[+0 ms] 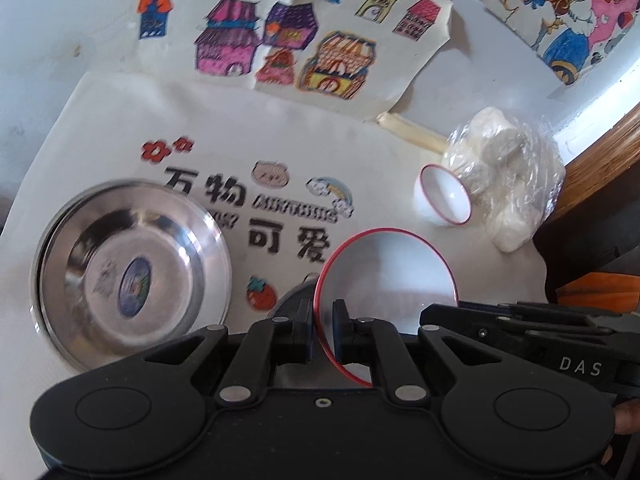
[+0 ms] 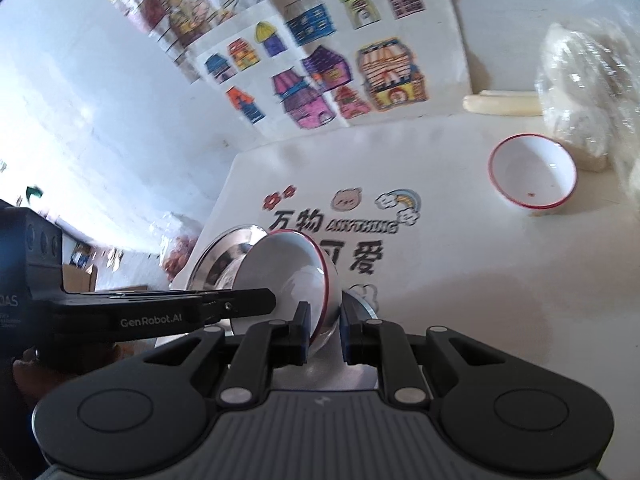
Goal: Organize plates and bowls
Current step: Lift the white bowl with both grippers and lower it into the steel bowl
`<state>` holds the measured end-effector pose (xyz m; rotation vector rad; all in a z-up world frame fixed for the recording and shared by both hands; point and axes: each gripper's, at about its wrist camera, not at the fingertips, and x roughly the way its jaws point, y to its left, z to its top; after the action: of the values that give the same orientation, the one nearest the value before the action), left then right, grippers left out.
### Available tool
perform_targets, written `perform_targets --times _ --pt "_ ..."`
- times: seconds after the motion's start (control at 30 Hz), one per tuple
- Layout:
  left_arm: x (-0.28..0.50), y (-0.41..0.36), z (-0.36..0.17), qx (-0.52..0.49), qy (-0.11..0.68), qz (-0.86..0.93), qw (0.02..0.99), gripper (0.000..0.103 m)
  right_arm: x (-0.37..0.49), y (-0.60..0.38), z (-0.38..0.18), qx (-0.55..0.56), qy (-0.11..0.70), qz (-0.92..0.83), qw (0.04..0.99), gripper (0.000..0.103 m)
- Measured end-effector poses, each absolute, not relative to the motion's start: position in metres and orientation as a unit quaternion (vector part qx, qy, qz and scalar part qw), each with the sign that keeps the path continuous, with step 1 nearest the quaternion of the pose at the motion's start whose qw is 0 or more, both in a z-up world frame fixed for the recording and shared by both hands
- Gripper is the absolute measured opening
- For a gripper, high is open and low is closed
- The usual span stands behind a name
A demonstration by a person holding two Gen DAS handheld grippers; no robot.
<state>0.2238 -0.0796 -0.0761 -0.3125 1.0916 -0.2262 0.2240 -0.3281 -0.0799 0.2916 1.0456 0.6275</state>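
My left gripper is shut on the rim of a white red-rimmed plate, held tilted above the mat. My right gripper is shut on the opposite rim of the same plate, so both hold it. A stack of steel plates lies on the mat to the left; it also shows behind the held plate in the right wrist view. A small white red-rimmed bowl sits at the far right of the mat, also in the right wrist view.
A printed white mat covers the table. Coloured drawings of houses lie behind it. A clear plastic bag of white items sits next to the small bowl. A wooden table edge runs at the right.
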Motion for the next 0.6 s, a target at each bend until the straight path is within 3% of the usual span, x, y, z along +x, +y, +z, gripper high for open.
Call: perform_targets --times 0.6 --pt "0.224 -0.089 -0.117 -0.125 0.59 -0.11 0.79 0.011 0.221 -0.316 -0.109 0.109 0.556 0.292 0.771 0.018"
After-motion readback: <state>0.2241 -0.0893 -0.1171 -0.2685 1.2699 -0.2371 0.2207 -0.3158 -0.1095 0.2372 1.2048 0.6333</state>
